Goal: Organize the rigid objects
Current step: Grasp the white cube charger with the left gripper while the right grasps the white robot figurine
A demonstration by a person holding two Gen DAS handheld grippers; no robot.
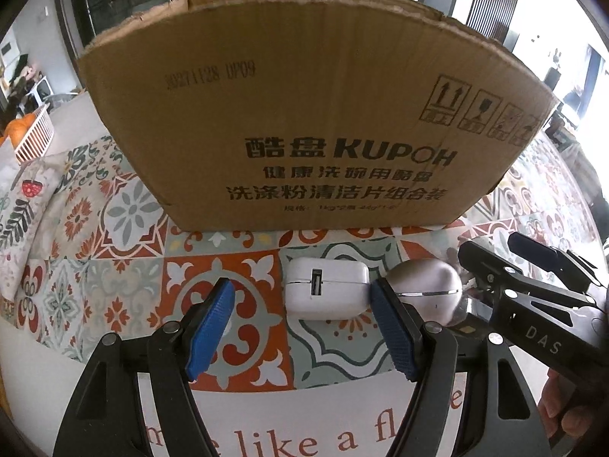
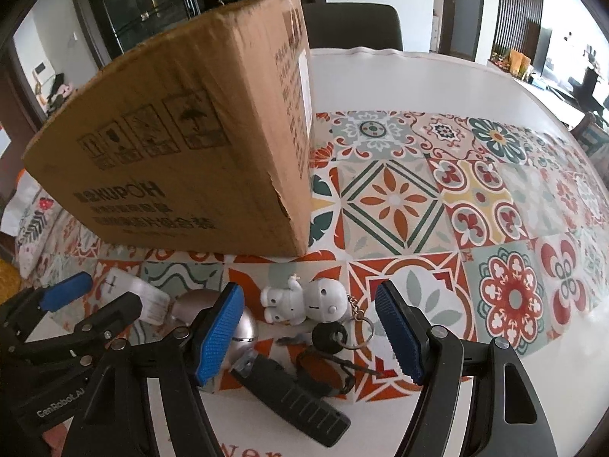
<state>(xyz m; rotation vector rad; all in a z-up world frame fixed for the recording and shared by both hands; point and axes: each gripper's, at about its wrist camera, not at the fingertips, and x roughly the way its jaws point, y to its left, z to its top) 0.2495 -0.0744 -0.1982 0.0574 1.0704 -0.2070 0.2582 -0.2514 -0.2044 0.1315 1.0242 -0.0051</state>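
Left wrist view: the left gripper (image 1: 302,327) hangs low over the bench (image 1: 243,411) with its blue pads spread wide and nothing between them. The white charger (image 1: 326,292) lies at about 1 o'clock from the gripper's middle, its USB port facing the camera, touching the right pad's tip. Just beside it at 3 o'clock sits a silver rounded case (image 1: 430,289), partly hidden behind that pad. The likely trouble here is a closing pad catching both at once, or shoving the charger into the case, since they lie so close. The right gripper (image 1: 495,253) crowds in at 2 o'clock, so the two tools could knock together. The cardboard box (image 1: 304,114) stands tall at 12 o'clock; its high wall means anything carried there must be lifted well clear.

Right wrist view: the right gripper (image 2: 309,327) is likewise parted and empty. Between its pads lie a white figurine keychain (image 2: 300,299), a black key (image 2: 329,335) on its ring, and a black ribbed tool (image 2: 293,403) at 6 o'clock. A grasp on the figurine could drag the chained key along, and the smooth rounded head looks apt to slip.
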